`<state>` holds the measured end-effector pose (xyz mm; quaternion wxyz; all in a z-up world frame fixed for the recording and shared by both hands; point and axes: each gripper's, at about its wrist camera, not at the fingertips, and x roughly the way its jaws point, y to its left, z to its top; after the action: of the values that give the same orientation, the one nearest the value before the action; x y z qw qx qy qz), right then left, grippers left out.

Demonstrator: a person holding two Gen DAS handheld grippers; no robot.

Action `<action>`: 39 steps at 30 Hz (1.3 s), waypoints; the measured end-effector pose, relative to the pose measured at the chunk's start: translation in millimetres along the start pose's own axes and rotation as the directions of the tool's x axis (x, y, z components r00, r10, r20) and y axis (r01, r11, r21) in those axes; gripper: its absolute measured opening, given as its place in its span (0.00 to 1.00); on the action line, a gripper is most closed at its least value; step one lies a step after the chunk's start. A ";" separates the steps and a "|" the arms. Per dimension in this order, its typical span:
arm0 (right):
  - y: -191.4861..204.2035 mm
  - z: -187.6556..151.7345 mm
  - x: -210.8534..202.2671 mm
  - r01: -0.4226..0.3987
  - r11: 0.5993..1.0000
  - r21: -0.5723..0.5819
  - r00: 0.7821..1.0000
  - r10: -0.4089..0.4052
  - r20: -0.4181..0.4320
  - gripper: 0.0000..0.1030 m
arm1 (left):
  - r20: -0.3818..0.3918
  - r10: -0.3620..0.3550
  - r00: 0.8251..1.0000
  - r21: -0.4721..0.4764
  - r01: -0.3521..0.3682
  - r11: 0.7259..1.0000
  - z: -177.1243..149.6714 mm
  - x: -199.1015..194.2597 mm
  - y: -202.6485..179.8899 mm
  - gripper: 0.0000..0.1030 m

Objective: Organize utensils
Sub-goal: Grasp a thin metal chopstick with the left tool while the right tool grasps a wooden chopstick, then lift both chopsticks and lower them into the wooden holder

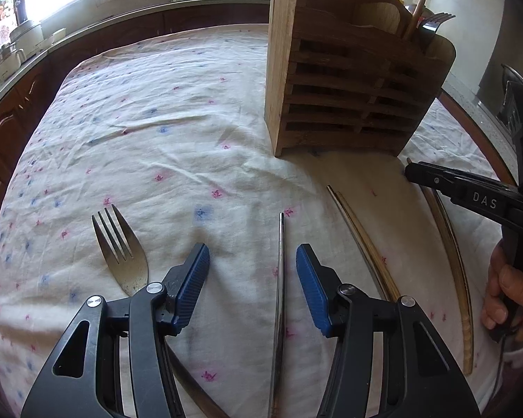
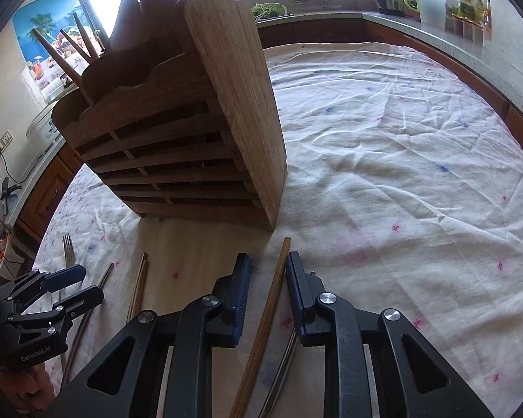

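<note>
A wooden utensil holder [image 1: 352, 80] stands on the cloth-covered table; it also shows in the right wrist view [image 2: 191, 132], with chopsticks and a fork in it. My left gripper [image 1: 252, 261] is open, its jaws either side of a metal chopstick [image 1: 280, 278] lying on the cloth. A metal fork [image 1: 120, 247] lies to its left. Wooden chopsticks [image 1: 366, 244] lie to its right. My right gripper [image 2: 268, 271] is open around a wooden chopstick [image 2: 272, 299] that lies on the cloth; it shows in the left wrist view [image 1: 415, 170] too.
The table has a white flowered cloth [image 2: 401, 160]. Kitchen counters [image 2: 436, 24] with a kettle, jars and a green bowl run behind it. Another wooden chopstick [image 1: 460, 278] lies near the right edge.
</note>
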<state>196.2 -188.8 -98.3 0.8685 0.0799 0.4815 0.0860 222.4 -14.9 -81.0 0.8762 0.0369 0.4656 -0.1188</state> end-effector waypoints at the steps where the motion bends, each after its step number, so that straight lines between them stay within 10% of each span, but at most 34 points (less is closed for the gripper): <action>1: 2.5 1.0 1.0 0.008 1.000 -0.006 1.000 -0.008 -0.002 0.22 | 0.000 0.015 1.000 0.016 -0.015 1.000 0.4 0.6 -2.0 0.46; 8: 11.8 -7.0 -1.1 0.012 0.999 -0.047 1.000 -0.012 -0.001 0.08 | -0.003 0.021 1.000 0.055 -0.021 0.998 6.5 2.6 -4.7 0.06; 21: 14.2 -6.7 -58.6 -0.104 0.995 -0.001 0.990 0.103 0.099 0.06 | 0.100 -0.067 0.993 -0.038 0.071 0.997 7.3 -48.3 12.3 0.04; 39: 30.4 0.5 -168.1 -0.132 0.990 -0.053 0.933 0.142 0.330 0.05 | 0.329 -0.179 0.927 -0.049 0.206 0.977 3.3 -156.7 13.3 0.04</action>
<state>106.8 -197.3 46.9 0.9304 0.1136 0.3197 0.1386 143.9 24.7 49.5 0.9253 -0.0656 0.3219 -0.1893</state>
